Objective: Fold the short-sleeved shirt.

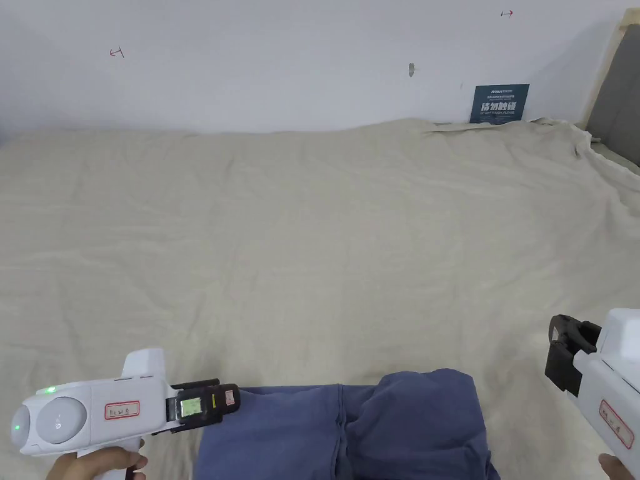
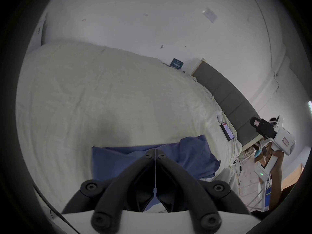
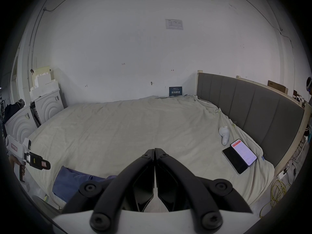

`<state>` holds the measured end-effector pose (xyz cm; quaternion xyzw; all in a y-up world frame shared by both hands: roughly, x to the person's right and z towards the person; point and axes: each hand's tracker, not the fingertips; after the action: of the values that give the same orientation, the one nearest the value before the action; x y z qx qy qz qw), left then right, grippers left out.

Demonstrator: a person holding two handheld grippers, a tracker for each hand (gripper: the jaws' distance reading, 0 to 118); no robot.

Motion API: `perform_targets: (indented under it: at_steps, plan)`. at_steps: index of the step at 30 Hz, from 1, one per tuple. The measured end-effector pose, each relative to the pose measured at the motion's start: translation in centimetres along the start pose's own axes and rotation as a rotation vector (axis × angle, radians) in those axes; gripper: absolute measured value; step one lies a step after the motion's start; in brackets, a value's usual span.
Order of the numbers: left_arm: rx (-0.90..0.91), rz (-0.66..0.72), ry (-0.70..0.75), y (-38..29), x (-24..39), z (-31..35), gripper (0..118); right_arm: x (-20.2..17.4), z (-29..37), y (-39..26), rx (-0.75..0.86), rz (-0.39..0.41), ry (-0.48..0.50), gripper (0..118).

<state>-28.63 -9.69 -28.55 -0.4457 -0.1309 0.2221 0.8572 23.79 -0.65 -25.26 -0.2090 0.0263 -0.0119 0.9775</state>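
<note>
The blue, soft cotton short-sleeved shirt [image 1: 350,425] lies bunched in a loose heap at the near edge of the bed with its wrinkled cream sheet [image 1: 312,237], right in front of the person. It looks light and limp, the sort of cloth that will sag and drag when lifted and slide a little on the sheet, so I would guess a hold at two matching points, shoulders or hem corners, once those can be found; for now the heap hides them.

The left claw [image 1: 231,396] is held level just beside the shirt's left edge, pointing across toward it, its jaws pressed together on nothing, as the left gripper view confirms [image 2: 155,150]. The right claw [image 1: 562,356] hangs off to the right of the shirt, well apart from it and raised above the sheet; in its own view [image 3: 154,150] the jaws meet tip to tip with nothing between them.
</note>
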Motion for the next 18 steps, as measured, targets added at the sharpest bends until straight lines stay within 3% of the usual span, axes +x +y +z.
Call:
perform_targets:
  at_steps: [1,3,9,18]
  plan:
    - [-0.018,0.02,0.007,-0.2,-0.8,-0.4,83,-0.1,-0.1,0.0,-0.002,0.001,0.0,0]
    - [-0.048,0.047,-0.021,-0.6,-2.2,-1.3,101,-0.2,-0.2,-0.1,-0.007,0.007,0.0,0]
    - [-0.1,0.114,-0.049,-2.0,-4.9,-4.0,101,-0.4,-0.3,-0.4,-0.021,0.011,-0.004,0]
    - [-0.125,0.061,-0.115,-2.4,-4.9,-6.6,100,-0.1,-0.6,-0.9,-0.047,0.013,-0.019,0]
